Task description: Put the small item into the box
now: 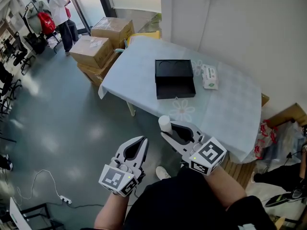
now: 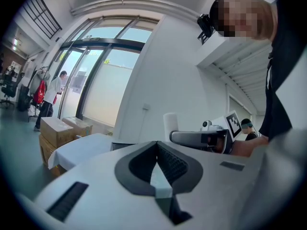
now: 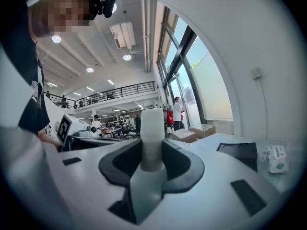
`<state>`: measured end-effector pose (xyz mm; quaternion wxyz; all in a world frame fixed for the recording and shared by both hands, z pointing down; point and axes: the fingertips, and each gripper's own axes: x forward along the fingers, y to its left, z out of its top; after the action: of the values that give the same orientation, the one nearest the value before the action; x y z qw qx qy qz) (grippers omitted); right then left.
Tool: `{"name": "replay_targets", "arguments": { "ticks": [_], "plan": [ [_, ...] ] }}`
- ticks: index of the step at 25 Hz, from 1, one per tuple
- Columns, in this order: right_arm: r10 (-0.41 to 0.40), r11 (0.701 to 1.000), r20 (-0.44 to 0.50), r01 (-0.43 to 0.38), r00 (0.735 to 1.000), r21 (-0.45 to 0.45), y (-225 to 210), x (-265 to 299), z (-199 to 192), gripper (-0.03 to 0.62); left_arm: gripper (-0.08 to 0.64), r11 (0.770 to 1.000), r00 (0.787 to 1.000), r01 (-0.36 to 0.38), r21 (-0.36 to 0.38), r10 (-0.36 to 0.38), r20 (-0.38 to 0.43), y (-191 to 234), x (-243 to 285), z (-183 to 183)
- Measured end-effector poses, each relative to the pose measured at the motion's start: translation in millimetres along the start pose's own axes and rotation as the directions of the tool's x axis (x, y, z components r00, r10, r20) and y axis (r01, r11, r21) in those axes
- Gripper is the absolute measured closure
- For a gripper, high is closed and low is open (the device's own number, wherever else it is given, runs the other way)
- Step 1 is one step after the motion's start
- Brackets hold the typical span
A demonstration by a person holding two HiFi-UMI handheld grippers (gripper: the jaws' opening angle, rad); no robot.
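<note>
Right fingers [image 3: 176, 162] pinch white cylinder [image 3: 152, 138]; left gripper view: left fingers [image 2: 173, 165] together.

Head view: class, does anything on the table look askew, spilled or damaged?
Nothing stands out. The black box lies open and flat on the cloth-covered table, with the tissue pack beside it. Nothing looks spilled or broken.

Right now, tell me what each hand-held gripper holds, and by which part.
The right hand-held gripper pinches the white cylinder by its lower end; the left hand-held gripper is shut and empty.
</note>
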<state>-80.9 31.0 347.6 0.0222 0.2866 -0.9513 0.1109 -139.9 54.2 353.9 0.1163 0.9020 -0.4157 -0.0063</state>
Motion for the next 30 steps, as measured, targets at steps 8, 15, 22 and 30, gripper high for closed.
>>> {"name": "replay_targets", "arguments": {
  "ticks": [8, 15, 22, 30],
  "plan": [
    [0.014, 1.0, -0.003, -0.014, 1.0, 0.004, -14.3, 11.9, -0.3, 0.456, 0.552, 1.0, 1.0, 0.004, 0.004, -0.004, -0.014, 5.7, 13.1, -3.5],
    [0.031, 1.0, 0.0, -0.031, 1.0, 0.001, -46.8, 16.3, 8.6, 0.456, 0.552, 1.0, 1.0, -0.001, 0.016, 0.001, -0.011, 8.3, 44.5, 4.0],
    [0.038, 0.999, -0.001, -0.038, 0.999, -0.016, -95.1, 25.7, 22.3, 0.456, 0.552, 1.0, 1.0, -0.004, 0.025, 0.004, 0.0, 18.1, 88.1, 13.2],
    [0.03, 0.999, -0.038, -0.031, 0.999, -0.028, -156.6, 37.3, 27.3, 0.456, 0.552, 1.0, 1.0, -0.001, 0.01, 0.001, -0.008, 29.1, 139.1, 15.8]
  ]
}}
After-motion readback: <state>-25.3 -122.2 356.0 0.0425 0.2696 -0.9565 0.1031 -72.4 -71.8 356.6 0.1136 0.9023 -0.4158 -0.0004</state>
